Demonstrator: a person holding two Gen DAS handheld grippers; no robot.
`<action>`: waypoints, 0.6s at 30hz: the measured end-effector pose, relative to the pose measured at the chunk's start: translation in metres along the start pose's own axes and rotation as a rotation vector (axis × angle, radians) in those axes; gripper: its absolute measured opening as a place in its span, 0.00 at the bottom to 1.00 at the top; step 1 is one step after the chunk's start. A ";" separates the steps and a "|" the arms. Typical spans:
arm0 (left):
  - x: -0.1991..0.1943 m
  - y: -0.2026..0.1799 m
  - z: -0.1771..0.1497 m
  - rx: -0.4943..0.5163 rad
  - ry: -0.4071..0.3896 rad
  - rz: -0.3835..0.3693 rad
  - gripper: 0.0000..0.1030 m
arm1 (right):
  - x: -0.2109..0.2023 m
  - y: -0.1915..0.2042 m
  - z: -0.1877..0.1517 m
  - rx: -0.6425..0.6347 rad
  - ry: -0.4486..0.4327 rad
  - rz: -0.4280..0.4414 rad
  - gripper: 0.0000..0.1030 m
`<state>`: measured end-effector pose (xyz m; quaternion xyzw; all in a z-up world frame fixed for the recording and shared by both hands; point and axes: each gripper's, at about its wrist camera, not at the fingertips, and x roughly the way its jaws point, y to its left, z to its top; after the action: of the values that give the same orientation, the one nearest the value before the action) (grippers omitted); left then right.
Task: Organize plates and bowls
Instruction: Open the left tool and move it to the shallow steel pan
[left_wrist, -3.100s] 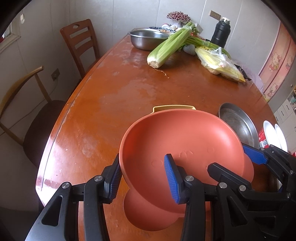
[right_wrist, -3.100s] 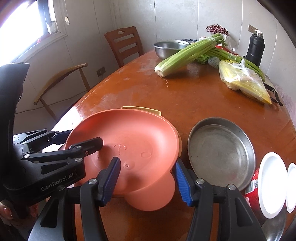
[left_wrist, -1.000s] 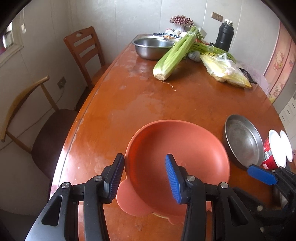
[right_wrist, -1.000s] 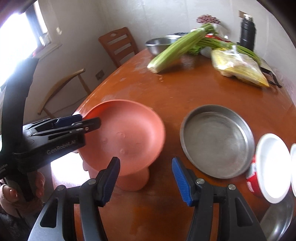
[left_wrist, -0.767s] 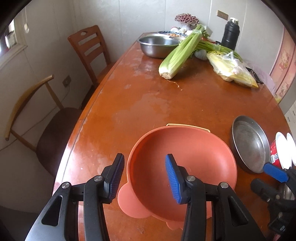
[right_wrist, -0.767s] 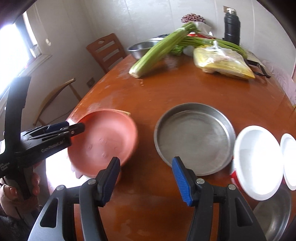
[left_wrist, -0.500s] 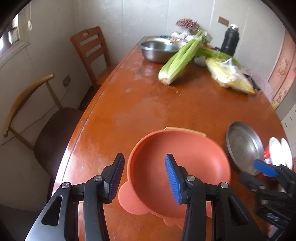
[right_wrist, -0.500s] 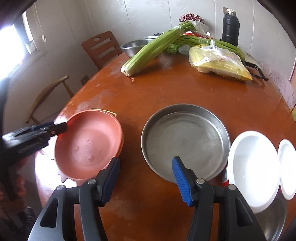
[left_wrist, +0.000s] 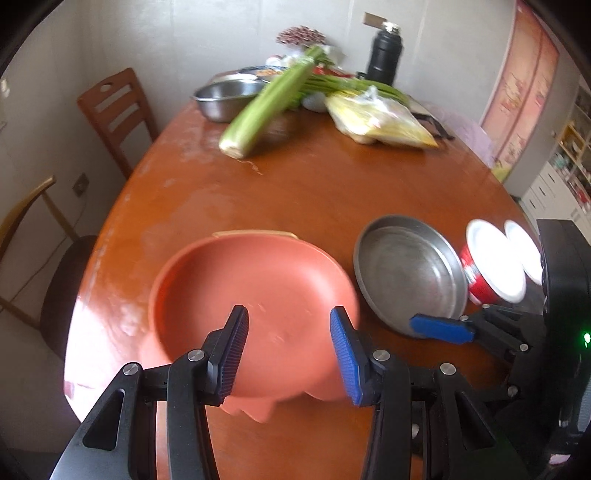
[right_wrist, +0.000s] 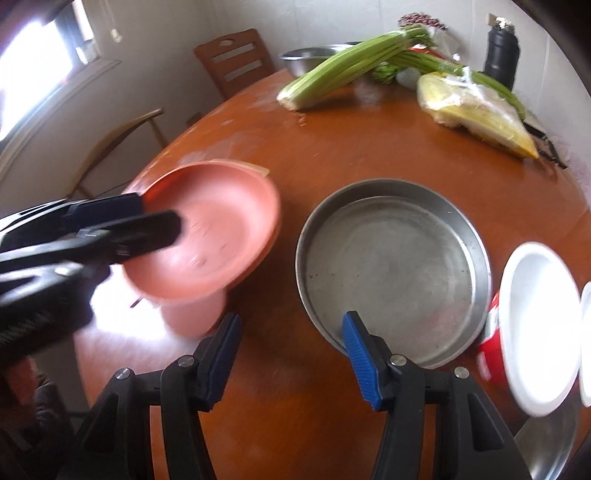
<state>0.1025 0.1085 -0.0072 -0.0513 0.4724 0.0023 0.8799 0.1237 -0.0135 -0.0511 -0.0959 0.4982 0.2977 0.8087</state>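
A salmon-pink plastic bowl with ear tabs (left_wrist: 255, 291) (right_wrist: 214, 240) sits stacked on a yellow-rimmed dish (left_wrist: 255, 233) near the table's front left. My left gripper (left_wrist: 288, 343) is open, its fingers over the bowl's near rim, holding nothing; it shows in the right wrist view (right_wrist: 122, 221). A round steel pan (left_wrist: 406, 277) (right_wrist: 391, 269) lies to the right of the bowl. My right gripper (right_wrist: 291, 354) is open and empty, just in front of the pan's near rim; it shows in the left wrist view (left_wrist: 439, 328).
A red cup with a white lid (right_wrist: 532, 325) and another white lid (right_wrist: 585, 343) stand right of the pan, a steel dish (right_wrist: 546, 443) below them. Celery (left_wrist: 266, 107), a steel bowl (left_wrist: 225, 94), a yellow bag (left_wrist: 376, 118) and a black flask (left_wrist: 384, 51) lie far back. Chairs (left_wrist: 114, 110) stand left.
The pink bowl was held tilted by both grippers and now rests on the yellow-rimmed dish. My right gripper let go and swung right to the steel pan. My left gripper opened.
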 end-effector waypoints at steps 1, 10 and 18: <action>-0.001 -0.006 -0.004 0.011 0.006 -0.008 0.46 | -0.002 0.003 -0.005 -0.009 0.009 0.009 0.55; -0.011 -0.042 -0.043 0.063 0.036 -0.033 0.46 | -0.026 0.025 -0.060 -0.107 0.022 0.061 0.55; -0.017 -0.053 -0.079 0.050 0.053 -0.031 0.46 | -0.042 0.041 -0.094 -0.173 0.014 0.075 0.55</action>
<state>0.0297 0.0492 -0.0317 -0.0365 0.4946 -0.0245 0.8680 0.0153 -0.0392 -0.0545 -0.1488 0.4797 0.3687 0.7822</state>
